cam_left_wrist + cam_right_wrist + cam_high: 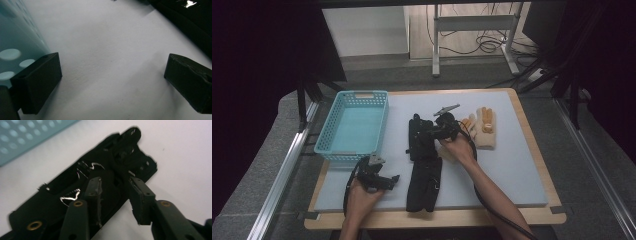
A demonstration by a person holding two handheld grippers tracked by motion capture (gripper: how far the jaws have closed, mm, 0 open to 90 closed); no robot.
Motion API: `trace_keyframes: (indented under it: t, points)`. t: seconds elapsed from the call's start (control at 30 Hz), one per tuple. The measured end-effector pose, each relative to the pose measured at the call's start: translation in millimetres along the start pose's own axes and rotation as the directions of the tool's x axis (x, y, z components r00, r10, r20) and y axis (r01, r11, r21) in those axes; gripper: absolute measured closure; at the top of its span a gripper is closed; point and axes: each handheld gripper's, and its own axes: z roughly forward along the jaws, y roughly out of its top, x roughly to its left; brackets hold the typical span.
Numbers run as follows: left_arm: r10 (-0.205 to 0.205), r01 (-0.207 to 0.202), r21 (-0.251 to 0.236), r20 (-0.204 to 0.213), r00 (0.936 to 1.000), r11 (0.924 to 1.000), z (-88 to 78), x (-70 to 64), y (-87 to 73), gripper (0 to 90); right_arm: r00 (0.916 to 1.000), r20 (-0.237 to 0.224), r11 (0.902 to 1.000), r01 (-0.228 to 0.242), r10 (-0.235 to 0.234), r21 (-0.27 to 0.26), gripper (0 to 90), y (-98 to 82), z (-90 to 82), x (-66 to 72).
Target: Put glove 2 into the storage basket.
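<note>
On the tabletop [522,165]: pale mat over a wooden board, everything sits on it
Black gloves: two; upper black glove [421,137] lies mid-mat, lower black glove [424,185] just below it toward the near edge, the two touching or nearly so, can't tell which
Upper black glove, close up: in right gripper view [75,195] it runs diagonally, w/ white markings on the fabric
Right gripper [434,131]: over the upper black glove, held in right hand [457,147]
Right jaws: partly spread; in right gripper view [115,192] one jaw sits over the glove fabric, the other at its edge above bare mat; pads not pressing the glove as far as I can see
Left gripper [396,178]: low on the mat, near left corner, just left of the lower black glove, held in left hand [359,192]
Left jaws: spread wide in left gripper view [112,80], bare mat between them, nothing pinched
Basket [332,135]: light blue plastic, far left of mat, just beyond left gripper; its wall shows beside one jaw [15,45]
Tan glove [484,131]: beige w/ orange fingertips, right of the right gripper, near but apart from the black gloves
</note>
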Motion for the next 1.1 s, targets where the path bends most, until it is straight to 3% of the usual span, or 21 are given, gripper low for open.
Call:
trace_keyframes:
  t: [0.13,0.23,0.3,0.4,0.53,0.67,0.83,0.97,1.1]
  points:
    - [-0.002,0.002,-0.003,0.001,1.0000,1.0000,0.2,-0.2,0.0,1.7,0.9996,0.025,0.9987,0.011,-0.012,0.049,59.6,-10.4,15.7,4.0]
    - [-0.003,0.003,-0.002,0.001,1.0000,1.0000,0.2,-0.2,0.0,1.7,0.9996,0.025,0.9996,-0.010,0.010,0.026,77.5,-15.0,15.3,8.0]
    - [-0.002,0.002,-0.003,0.000,1.0000,1.0000,0.3,-0.2,0.0,1.6,0.9998,0.020,0.9995,-0.005,0.004,0.032,82.3,-14.2,14.8,10.4]
    - [-0.003,0.003,-0.002,0.001,1.0000,1.0000,0.2,-0.2,0.0,1.7,0.9997,0.023,0.9993,0.006,-0.007,0.036,83.2,-11.2,12.8,11.0]
    - [-0.001,0.001,0.000,0.000,1.0000,1.0000,0.1,0.0,0.0,1.7,0.9998,0.000,0.9998,-0.020,0.020,0.005,83.2,-3.5,-4.0,5.4]
    - [-0.001,0.001,-0.001,0.000,1.0000,1.0000,0.2,0.0,0.0,1.7,0.9990,0.044,0.9999,0.000,0.001,-0.016,83.1,8.2,-33.1,-3.7]
    - [-0.004,0.004,-0.004,0.001,1.0000,1.0000,0.4,-0.2,-0.1,1.7,0.9930,0.115,0.9995,0.027,-0.029,0.019,82.8,16.3,-52.1,-11.1]
    - [-0.002,0.002,-0.003,0.001,1.0000,1.0000,0.3,0.0,-0.1,1.7,0.9895,0.140,0.9984,0.030,-0.036,0.049,81.8,22.1,-52.5,-12.7]
    - [-0.001,0.001,-0.002,0.000,1.0000,1.0000,0.2,0.0,-0.1,1.7,0.9910,0.130,0.9977,0.024,-0.032,0.064,80.8,21.4,-36.2,-11.6]
